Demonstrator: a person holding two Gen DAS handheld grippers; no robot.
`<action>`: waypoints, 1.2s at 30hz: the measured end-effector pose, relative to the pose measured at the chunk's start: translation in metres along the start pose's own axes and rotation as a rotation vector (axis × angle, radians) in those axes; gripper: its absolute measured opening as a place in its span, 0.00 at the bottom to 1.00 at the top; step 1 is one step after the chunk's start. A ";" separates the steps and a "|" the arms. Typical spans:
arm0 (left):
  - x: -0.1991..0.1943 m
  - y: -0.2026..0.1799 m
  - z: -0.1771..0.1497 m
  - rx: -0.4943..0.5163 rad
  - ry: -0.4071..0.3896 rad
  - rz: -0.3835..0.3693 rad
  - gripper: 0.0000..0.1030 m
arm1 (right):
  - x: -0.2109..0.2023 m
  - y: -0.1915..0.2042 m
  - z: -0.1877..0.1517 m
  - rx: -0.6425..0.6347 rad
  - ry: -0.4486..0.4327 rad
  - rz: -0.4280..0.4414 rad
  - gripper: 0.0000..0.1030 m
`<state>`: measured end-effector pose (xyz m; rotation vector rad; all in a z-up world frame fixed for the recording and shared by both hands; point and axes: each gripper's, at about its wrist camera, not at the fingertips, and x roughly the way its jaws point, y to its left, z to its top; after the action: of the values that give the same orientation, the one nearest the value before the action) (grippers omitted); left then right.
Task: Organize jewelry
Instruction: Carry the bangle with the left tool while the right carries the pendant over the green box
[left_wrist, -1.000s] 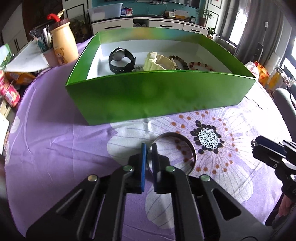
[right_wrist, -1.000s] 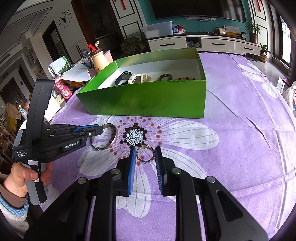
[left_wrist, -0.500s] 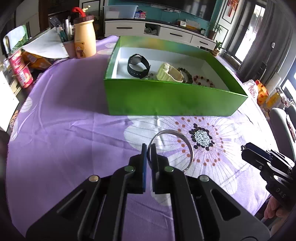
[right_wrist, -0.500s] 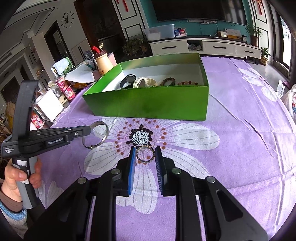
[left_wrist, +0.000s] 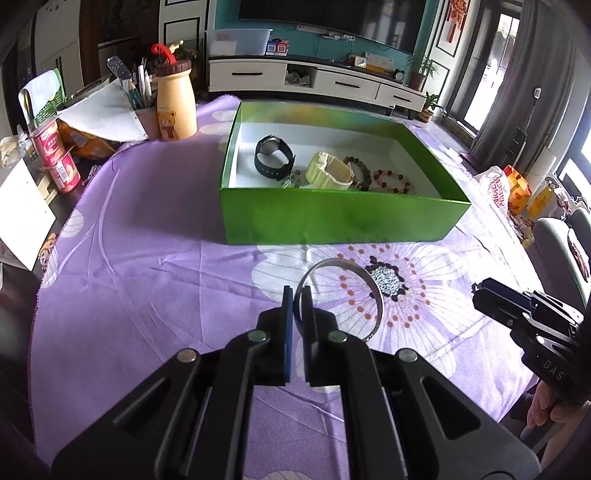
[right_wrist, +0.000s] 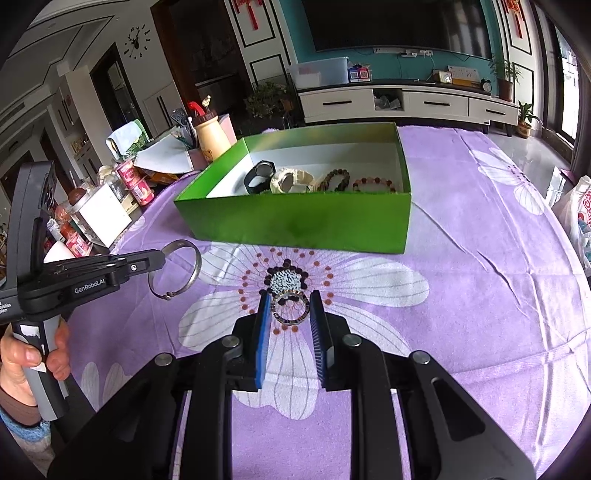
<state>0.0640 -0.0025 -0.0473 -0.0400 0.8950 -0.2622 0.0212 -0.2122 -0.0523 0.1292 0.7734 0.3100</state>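
Left wrist view: thin silver metal bangle (left_wrist: 341, 295) is pinched by its rim in the left gripper (left_wrist: 298, 295), jaws closed on it, held above the desk, its loop extending forward-right toward the green cardboard box (left_wrist: 332, 218).
Right wrist view: small dark beaded bracelet (right_wrist: 290, 306) lies flat on the purple cloth between the right gripper (right_wrist: 290, 308) jaws, which stand apart.

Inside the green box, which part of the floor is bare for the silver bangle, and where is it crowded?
In the green cardboard box, the white floor behind the jewelry, along the far wall, is bare. The near strip is crowded: black wristwatch, cream watch, dark bead bracelet, pink bead bracelet. The left gripper holds the silver bangle.
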 end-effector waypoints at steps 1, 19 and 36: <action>-0.001 0.000 0.001 -0.001 -0.005 -0.004 0.04 | -0.001 0.001 0.001 -0.004 -0.002 -0.003 0.20; -0.016 0.001 0.013 0.010 -0.059 -0.016 0.04 | -0.008 0.009 0.018 -0.026 -0.030 -0.003 0.20; -0.010 -0.007 0.035 0.039 -0.085 -0.038 0.04 | -0.005 0.014 0.037 -0.058 -0.052 -0.011 0.20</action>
<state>0.0841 -0.0095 -0.0168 -0.0315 0.8049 -0.3115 0.0408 -0.2002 -0.0199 0.0778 0.7129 0.3176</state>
